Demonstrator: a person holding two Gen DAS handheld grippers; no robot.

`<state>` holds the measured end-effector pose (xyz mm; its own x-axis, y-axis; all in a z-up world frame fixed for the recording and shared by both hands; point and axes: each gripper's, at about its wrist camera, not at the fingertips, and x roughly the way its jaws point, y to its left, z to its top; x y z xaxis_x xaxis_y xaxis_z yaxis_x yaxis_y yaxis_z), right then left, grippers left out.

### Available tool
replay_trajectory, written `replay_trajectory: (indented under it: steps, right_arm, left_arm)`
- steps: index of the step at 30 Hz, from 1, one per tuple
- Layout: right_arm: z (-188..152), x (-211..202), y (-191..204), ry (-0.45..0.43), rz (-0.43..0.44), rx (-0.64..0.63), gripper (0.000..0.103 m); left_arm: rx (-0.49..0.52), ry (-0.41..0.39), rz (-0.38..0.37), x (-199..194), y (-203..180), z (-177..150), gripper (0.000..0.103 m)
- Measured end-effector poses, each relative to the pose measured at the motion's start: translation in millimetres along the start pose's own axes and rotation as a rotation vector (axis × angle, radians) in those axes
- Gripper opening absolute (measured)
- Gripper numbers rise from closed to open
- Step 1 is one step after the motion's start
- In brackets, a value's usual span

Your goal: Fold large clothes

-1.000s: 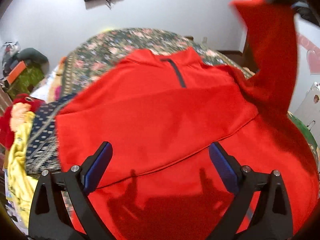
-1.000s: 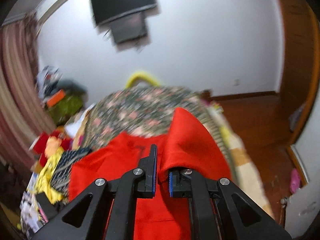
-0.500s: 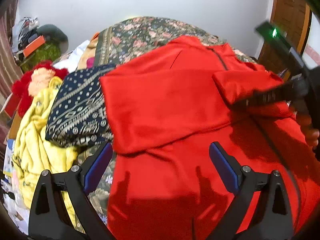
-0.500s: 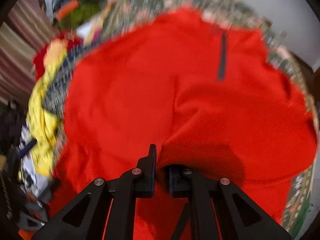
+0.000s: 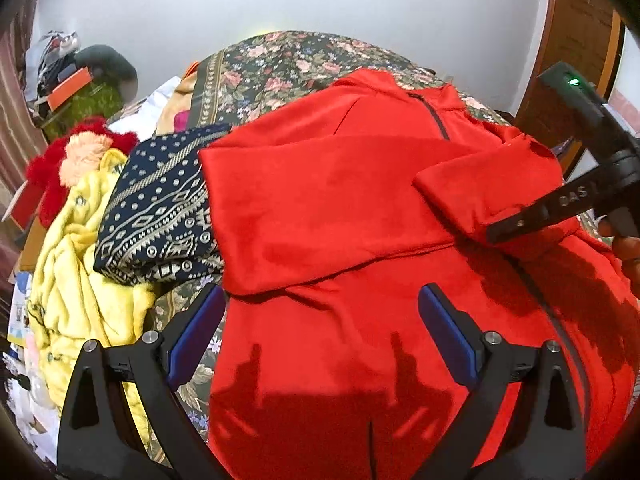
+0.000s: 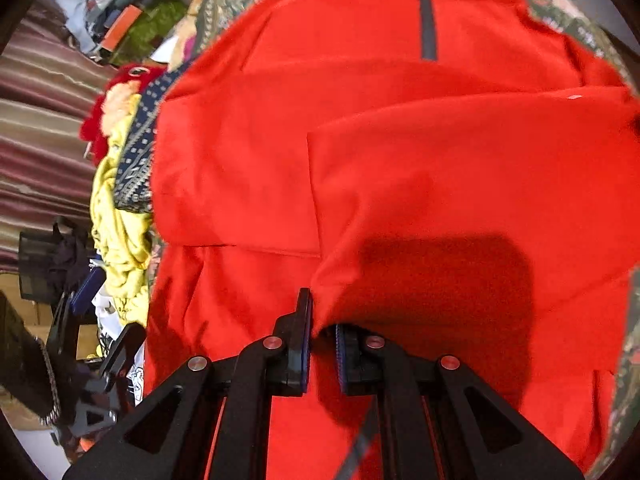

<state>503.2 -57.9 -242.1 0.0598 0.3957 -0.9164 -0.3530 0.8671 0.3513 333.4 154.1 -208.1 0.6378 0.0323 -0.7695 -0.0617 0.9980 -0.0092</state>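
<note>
The red pullover [image 5: 328, 208] sprawls across the floral bedspread [image 5: 280, 60] — soft, floppy fleece, best held at cuffs. The right gripper [image 6: 322, 334] pinches its sleeve [image 6: 460, 184]; the left gripper [image 5: 320, 320] gapes empty.

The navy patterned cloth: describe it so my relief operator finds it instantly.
On the floral bedspread, look just left of the red jacket, whose edge overlaps it. The navy patterned cloth lies folded between the jacket and the yellow blanket. Only it carries pale dots, diamonds and stripes on dark blue.
</note>
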Motion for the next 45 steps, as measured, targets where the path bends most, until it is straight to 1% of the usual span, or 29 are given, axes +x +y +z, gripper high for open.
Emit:
replay_trajectory:
  steps: [4, 7, 9, 12, 14, 18, 22, 25, 28, 30, 32, 34, 35, 36, 38, 40, 41, 42, 43, 44, 45]
  right_arm:
    - [-10.8, -26.5, 6.2, -0.089, -0.075, -0.069, 0.007]
    - [-22.0, -47.2, 0.7, -0.144, -0.072, -0.114, 0.006]
    - [-30.0, -64.5, -10.2, -0.187, -0.084, -0.116, 0.006]
    - [-41.5, -92.4, -32.9, -0.257, -0.114, -0.113, 0.006]
    - [-49.2, -117.6, -56.9, -0.321, -0.138, -0.088, 0.006]
    - [-62.3, -156.1, -102.8, -0.409, -0.194, -0.018, 0.006]
    - [-75.2, -179.3, -145.6, -0.458, -0.253, 0.035, 0.006]
    - [-84.0, -185.6, -170.4, -0.474, -0.298, 0.054, 0.006]
    - [-92.4, -183.9, -192.1, -0.471, -0.338, 0.064, 0.006]
    - [-95.2, -180.3, -204.0, -0.462, -0.339, 0.073, 0.006]
    - [-98.1, -173.8, -211.8, -0.450, -0.334, 0.087, 0.006]
    - [-99.1, -166.6, -220.7, -0.438, -0.325, 0.108, 0.006]
    - [-99.3, -163.1, -223.7, -0.433, -0.322, 0.118, 0.006]
    - [-100.1, -160.2, -227.5, -0.427, -0.319, 0.128, 0.006]
    - [-102.1, -154.3, -234.3, -0.418, -0.308, 0.146, 0.006]
    - [-103.1, -148.5, -239.3, -0.407, -0.296, 0.160, 0.006]
    - [-102.8, -145.8, -240.9, -0.401, -0.293, 0.165, 0.006]
    - [-102.9, -143.3, -242.0, -0.395, -0.290, 0.169, 0.006]
    - [-102.7, -140.7, -242.4, -0.389, -0.289, 0.173, 0.006]
    - [-102.5, -138.3, -242.4, -0.382, -0.286, 0.177, 0.006]
    - [-102.4, -136.3, -241.5, -0.377, -0.282, 0.178, 0.006]
  left_arm:
    - [0.031, -0.013, -0.009, -5.8, -18.1, 10.4, 0.099]
    - [0.057, -0.020, -0.023, -8.8, -37.0, 21.2, 0.099]
    - [0.080, -0.024, -0.035, -9.7, -52.0, 30.3, 0.099]
    - [0.123, -0.033, -0.044, -9.0, -79.1, 46.5, 0.099]
    - [0.149, -0.039, -0.058, -7.8, -96.0, 56.6, 0.099]
    - [0.218, -0.031, -0.118, 2.4, -144.1, 80.5, 0.099]
    - [0.282, 0.011, -0.176, 26.2, -197.6, 96.3, 0.099]
    - [0.320, 0.044, -0.210, 47.7, -234.7, 103.0, 0.099]
    - [0.341, 0.090, -0.234, 72.2, -269.3, 106.4, 0.099]
    - [0.347, 0.131, -0.254, 92.6, -290.0, 107.1, 0.099]
    - [0.358, 0.169, -0.256, 112.1, -304.7, 107.5, 0.099]
    - [0.370, 0.206, -0.263, 131.5, -317.8, 105.5, 0.092]
    - [0.380, 0.228, -0.268, 140.4, -323.4, 104.4, 0.086]
    - [0.384, 0.251, -0.262, 150.7, -328.7, 102.7, 0.085]
    - [0.375, 0.251, -0.239, 160.8, -331.3, 101.7, 0.084]
    - [0.364, 0.214, -0.216, 162.9, -331.5, 105.2, 0.079]
    - [0.361, 0.197, -0.208, 161.7, -331.0, 107.6, 0.067]
    - [0.363, 0.182, -0.208, 159.3, -331.1, 111.4, 0.050]
    - [0.372, 0.175, -0.220, 156.2, -331.3, 114.3, 0.041]
    - [0.379, 0.165, -0.222, 153.0, -331.8, 117.2, 0.023]
    - [0.385, 0.147, -0.227, 145.6, -330.0, 120.9, 0.009]
